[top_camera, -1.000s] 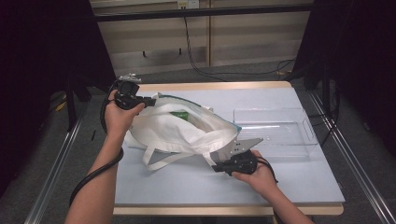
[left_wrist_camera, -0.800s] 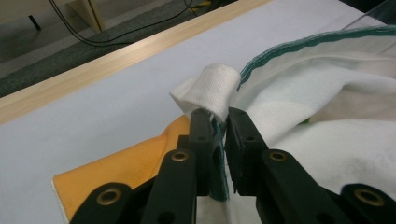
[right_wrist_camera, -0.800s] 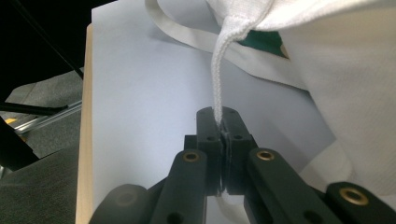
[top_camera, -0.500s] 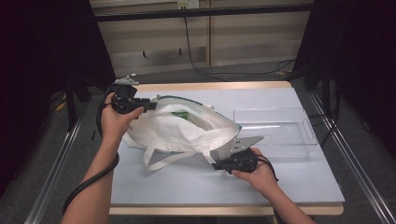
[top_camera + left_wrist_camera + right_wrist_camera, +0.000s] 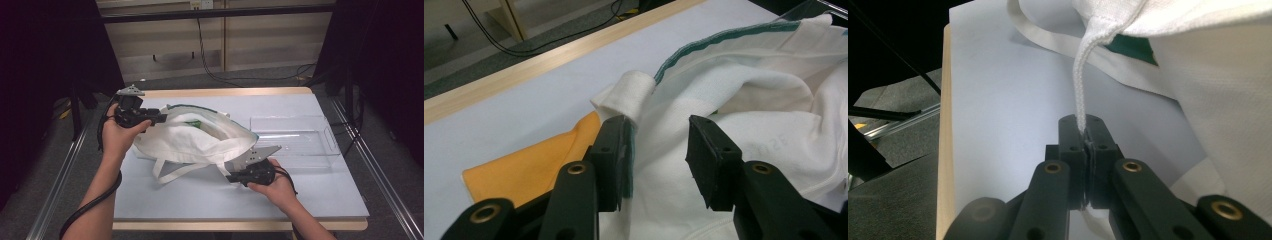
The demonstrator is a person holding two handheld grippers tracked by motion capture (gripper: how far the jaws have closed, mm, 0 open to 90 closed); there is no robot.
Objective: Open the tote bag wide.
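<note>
High view, left to right. Left gripper (image 5: 159, 118) at far-left rim of white tote bag (image 5: 195, 145); jaws released, just been opening, gap visible in left gripper view (image 5: 656, 150). Bag cloth and green-trimmed rim (image 5: 704, 45) lying between the pads (image 5: 616, 150), left pad brushing the rim, no pinch. Strap stub (image 5: 629, 95) just beyond the left pad. Orange cloth (image 5: 534, 165) flat on table (image 5: 200, 200) under that corner of the bag.

Bag slumped mid-table, left of centre, mouth facing far and right, something green (image 5: 194, 123) inside. Loose handle loop (image 5: 172, 172) trailing toward near edge.

Right gripper (image 5: 235, 177) at near-right corner of bag, jaws clenched on white strap (image 5: 1082, 80); strap running up taut out of the closed pads in right gripper view (image 5: 1087, 137).

Clear plastic bin (image 5: 300, 147) at right, just beyond the bag mouth, apparently empty.

Risks, judged:
- Far rim unsupported with left jaws released: mouth likely to sag shut, contents hidden or spilled.
- Re-closing left jaws here may catch orange cloth or strap stub instead of rim, dragging the wrong layer.
- Pulling right strap alone may slide the whole bag toward near edge or tip it against the bin.
- Strap held only at pad tips: possible slip under a hard tug.
</note>
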